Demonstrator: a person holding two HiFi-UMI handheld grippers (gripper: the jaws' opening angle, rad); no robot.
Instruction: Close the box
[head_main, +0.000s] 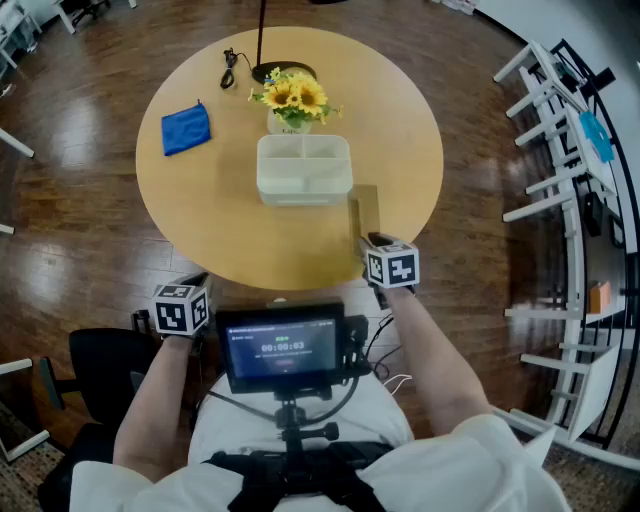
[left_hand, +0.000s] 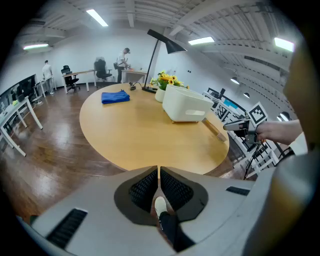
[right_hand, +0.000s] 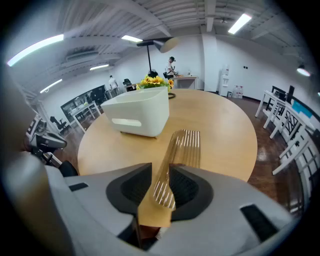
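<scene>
- Two grippers were in view: the left gripper (left_hand: 159, 172) had its dark, ridged pads pressed together with nothing between them, and it hung short of the table's near edge.
- The right gripper (right_hand: 160, 167) pinched a clear plastic lid (right_hand: 185, 145) by one end. The lid was thin, flat and ribbed with fine parallel lines, and it reached forward out of the jaws at a tilt above the table.
- Straight ahead of the right jaws and slightly to their left, past the lid's far end, stood the box (right_hand: 137, 112). It was white, rectangular with rounded corners and smooth walls, uncovered, and parted inside into compartments. It did not touch the lid.
- From the left jaws the same box lay ahead and to the right, well apart from them.
- The round table (head_main: 220, 220) had a smooth, pale wooden top.
- Beyond the box, far from both pairs of jaws, stood a bunch of sunflowers (head_main: 293, 97) just behind it.
- A crumpled blue cloth (head_main: 186, 128) lay farther to the left.
- A round black lamp base (head_main: 283, 72) sat behind the flowers.
</scene>
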